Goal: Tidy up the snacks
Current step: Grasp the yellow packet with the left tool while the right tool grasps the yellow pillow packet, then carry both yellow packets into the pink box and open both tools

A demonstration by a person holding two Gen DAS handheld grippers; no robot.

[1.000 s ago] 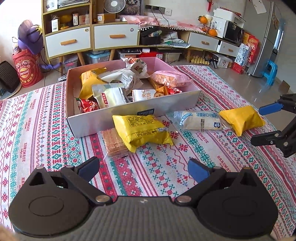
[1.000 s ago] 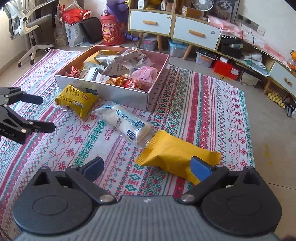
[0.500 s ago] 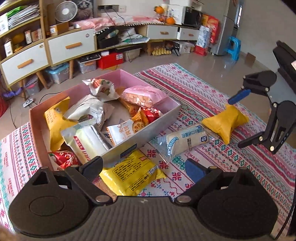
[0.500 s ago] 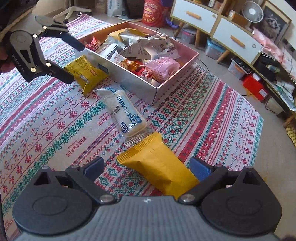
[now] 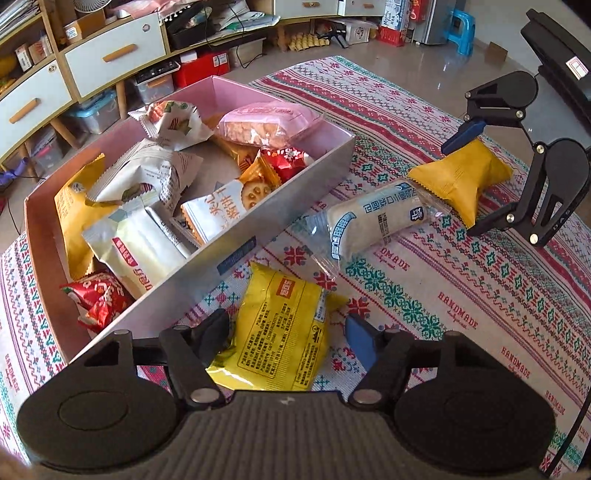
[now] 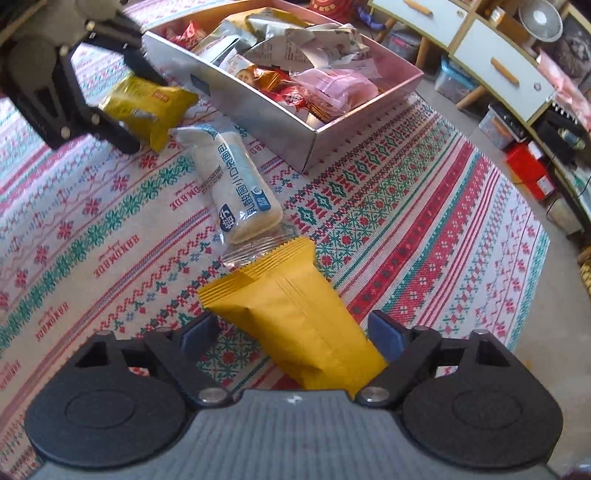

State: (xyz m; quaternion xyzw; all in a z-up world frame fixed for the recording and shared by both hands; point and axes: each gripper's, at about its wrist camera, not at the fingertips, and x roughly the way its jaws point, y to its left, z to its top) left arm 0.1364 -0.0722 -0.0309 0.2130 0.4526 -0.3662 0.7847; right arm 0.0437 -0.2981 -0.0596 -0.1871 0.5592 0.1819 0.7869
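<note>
A pink box [image 5: 303, 184] [image 6: 258, 107] full of snack packets sits on a patterned cloth. My left gripper [image 5: 286, 332] is open with a fingertip on each side of a yellow printed packet [image 5: 284, 332] [image 6: 147, 107] lying beside the box. My right gripper [image 6: 291, 332] is open with a fingertip on each side of a plain orange-yellow packet [image 6: 295, 317] [image 5: 461, 177]. A white bread packet [image 5: 376, 221] [image 6: 236, 192] lies between the two packets.
The patterned cloth [image 5: 461, 295] covers the floor. White drawer cabinets [image 5: 110, 59] and storage bins stand behind the box. A blue stool [image 5: 460, 31] is at the far right. Bare floor [image 6: 554, 332] borders the cloth.
Both grippers have moved down and forward. The left now straddles the yellow printed packet and the right straddles the orange-yellow packet. Both stay open.
</note>
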